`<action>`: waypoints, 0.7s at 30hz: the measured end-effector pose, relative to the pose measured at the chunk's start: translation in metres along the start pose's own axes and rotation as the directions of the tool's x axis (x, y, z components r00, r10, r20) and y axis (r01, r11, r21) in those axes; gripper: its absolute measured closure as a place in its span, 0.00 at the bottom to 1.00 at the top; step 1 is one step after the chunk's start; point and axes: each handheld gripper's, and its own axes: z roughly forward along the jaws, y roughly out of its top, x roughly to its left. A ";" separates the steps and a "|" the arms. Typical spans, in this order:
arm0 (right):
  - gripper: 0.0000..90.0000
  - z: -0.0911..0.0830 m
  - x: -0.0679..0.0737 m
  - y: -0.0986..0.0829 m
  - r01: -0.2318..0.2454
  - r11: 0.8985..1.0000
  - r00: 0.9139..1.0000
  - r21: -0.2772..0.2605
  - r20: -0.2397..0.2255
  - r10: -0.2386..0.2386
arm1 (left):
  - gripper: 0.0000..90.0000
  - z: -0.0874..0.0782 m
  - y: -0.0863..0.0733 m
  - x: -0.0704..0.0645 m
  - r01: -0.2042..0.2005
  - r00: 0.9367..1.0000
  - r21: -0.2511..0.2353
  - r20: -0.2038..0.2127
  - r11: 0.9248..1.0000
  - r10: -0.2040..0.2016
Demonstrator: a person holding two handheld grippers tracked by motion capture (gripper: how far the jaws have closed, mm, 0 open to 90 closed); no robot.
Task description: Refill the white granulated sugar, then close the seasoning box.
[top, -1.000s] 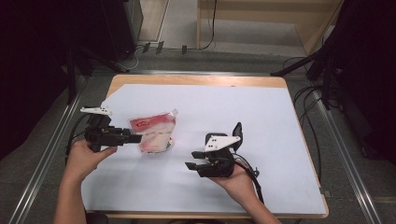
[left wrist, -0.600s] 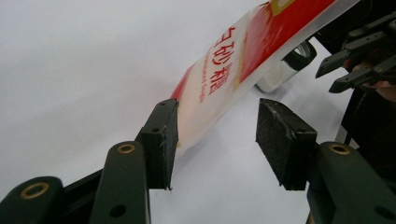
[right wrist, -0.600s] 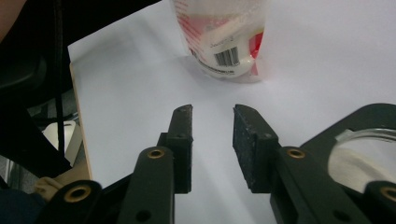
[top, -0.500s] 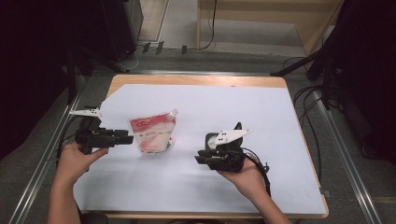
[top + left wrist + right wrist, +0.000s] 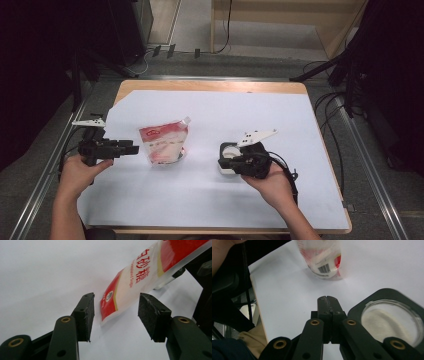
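Observation:
A red and white sugar pouch (image 5: 164,142) with a corner spout stands left of the table's middle. My left gripper (image 5: 134,148) is just to its left, pointing at it and not touching. In the left gripper view the pouch's (image 5: 136,277) lower corner lies a little beyond the open left gripper (image 5: 116,303). My right gripper (image 5: 222,162) points left from the table's middle, shut with nothing in it (image 5: 328,299). A round black-rimmed container (image 5: 229,151) of white powder sits beside its jaws (image 5: 390,323). The pouch (image 5: 323,257) stands farther ahead.
A white sheet (image 5: 300,130) covers the wooden table, whose bare edge (image 5: 210,86) shows at the back. Metal rails (image 5: 372,175) run along both sides. Dark equipment and cables (image 5: 330,100) lie on the floor around it.
My left gripper has drawn back to the left, off the pouch. My right gripper has shifted slightly right and farther from the person.

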 end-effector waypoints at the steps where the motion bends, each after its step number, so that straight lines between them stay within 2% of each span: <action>1: 1.00 -0.004 -0.001 0.002 0.000 1.000 1.000 0.004 0.010 -0.001 | 0.53 0.000 0.000 0.001 0.002 1.000 0.001 -0.005 1.000 -0.002; 8: 1.00 -0.030 -0.008 0.011 -0.002 1.000 0.999 -0.027 0.048 0.003 | 0.52 0.004 -0.001 0.004 0.002 1.000 0.004 -0.010 1.000 -0.002; 17: 1.00 -0.053 -0.021 0.012 -0.030 0.998 0.995 -0.051 0.090 0.034 | 0.51 0.007 -0.003 0.004 0.002 1.000 0.001 -0.023 1.000 -0.002; 21: 1.00 -0.062 -0.026 0.012 -0.038 0.997 0.993 -0.065 0.109 0.045 | 0.50 0.007 -0.003 0.005 -0.015 0.999 -0.003 -0.029 1.000 0.015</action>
